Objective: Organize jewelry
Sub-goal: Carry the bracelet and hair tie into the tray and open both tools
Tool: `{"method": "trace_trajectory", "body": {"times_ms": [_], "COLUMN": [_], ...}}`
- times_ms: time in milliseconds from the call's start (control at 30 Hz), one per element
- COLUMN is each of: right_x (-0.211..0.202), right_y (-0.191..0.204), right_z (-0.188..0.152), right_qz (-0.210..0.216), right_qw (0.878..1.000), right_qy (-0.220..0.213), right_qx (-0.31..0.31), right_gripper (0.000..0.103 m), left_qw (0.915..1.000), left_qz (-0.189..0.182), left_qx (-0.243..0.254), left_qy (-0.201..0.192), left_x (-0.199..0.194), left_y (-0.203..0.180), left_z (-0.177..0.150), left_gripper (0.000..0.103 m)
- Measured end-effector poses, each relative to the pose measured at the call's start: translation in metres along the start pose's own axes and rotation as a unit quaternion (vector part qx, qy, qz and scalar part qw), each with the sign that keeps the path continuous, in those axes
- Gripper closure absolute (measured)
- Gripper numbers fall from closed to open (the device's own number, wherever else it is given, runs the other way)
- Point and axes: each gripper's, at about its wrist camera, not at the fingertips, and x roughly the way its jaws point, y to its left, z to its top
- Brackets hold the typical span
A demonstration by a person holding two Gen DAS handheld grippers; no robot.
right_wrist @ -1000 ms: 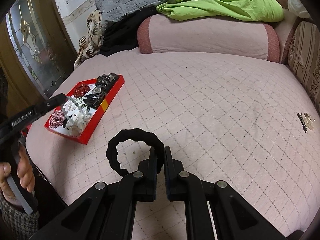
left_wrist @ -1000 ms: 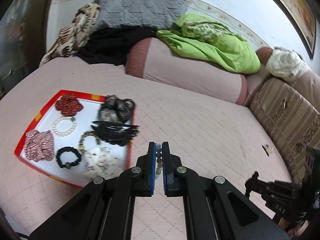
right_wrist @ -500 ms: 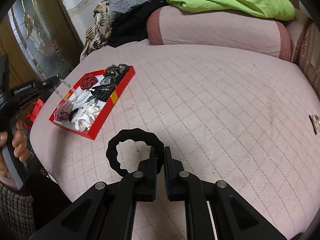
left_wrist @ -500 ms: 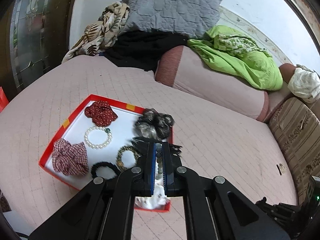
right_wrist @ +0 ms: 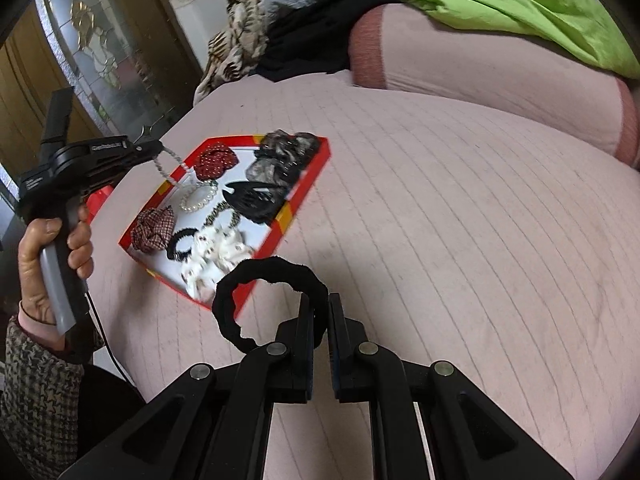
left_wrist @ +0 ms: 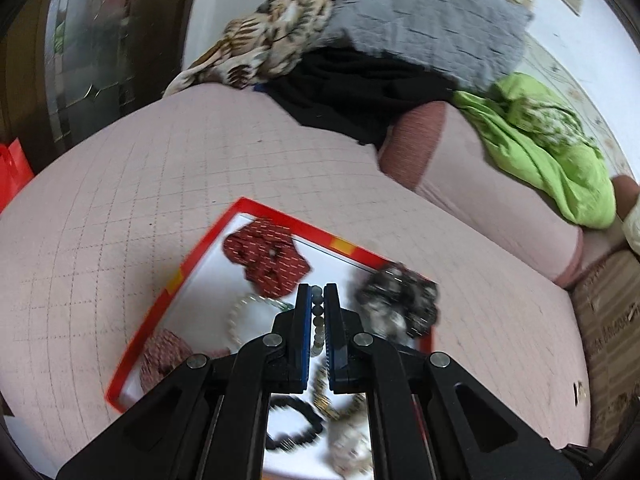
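A red-rimmed tray (left_wrist: 172,288) (right_wrist: 308,184) lies on the pink quilted bed and holds several scrunchies, bracelets and a black hair claw (right_wrist: 252,198). My left gripper (left_wrist: 318,296) is shut on a beaded bracelet (left_wrist: 317,316) and hovers over the tray's middle. In the right wrist view it (right_wrist: 158,146) shows with the bead strand (right_wrist: 168,168) hanging over the tray's left rim. My right gripper (right_wrist: 321,304) is shut on a black scrunchie (right_wrist: 256,280) and holds it above the bed by the tray's near corner.
A pink bolster (left_wrist: 480,184), green cloth (left_wrist: 548,148), grey pillow (left_wrist: 420,28) and patterned cloth (left_wrist: 272,48) lie at the bed's far side. A glass-panelled door (right_wrist: 100,52) stands left. A small clip (left_wrist: 579,390) lies on the bed at right.
My left gripper moved left and forward over the tray with the bead bracelet. My right gripper carried the black scrunchie closer to the tray.
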Motion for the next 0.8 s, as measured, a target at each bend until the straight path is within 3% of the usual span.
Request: {"method": "trace_trajectory", "body": {"times_ms": [200,400,533,800], "right_x": [0.034,0.077,0.111,0.188], "right_y": [0.031,0.066,0.093,0.114], "right_z": [0.044,0.091,0.118,0.146], "right_qz": [-0.001,0.009,0.018,-0.001], "right_qw": [1.0,0.999,0.997,0.995], "right_qy": [0.003,0.012,0.027,0.079], "right_qx": [-0.03,-0.051,-0.069,-0.059], "right_gripper": [0.096,0.096,0.096,0.095], "left_qw": [0.9989,0.9974,0.9958,0.9957], "left_qz": [-0.005,0.059,0.081,0.066], "left_qx": [-0.04,-0.028,-0.029,-0.049], "left_qy": [0.024,0.031,0.031,0.043], "left_x": [0.033,0.054,0.064,0.085], "left_y": [0.033,0.049,0.061,0.072], "left_z": [0.011,0.017,0.019,0.022], "left_gripper": [0.098,0.098,0.098,0.097]}}
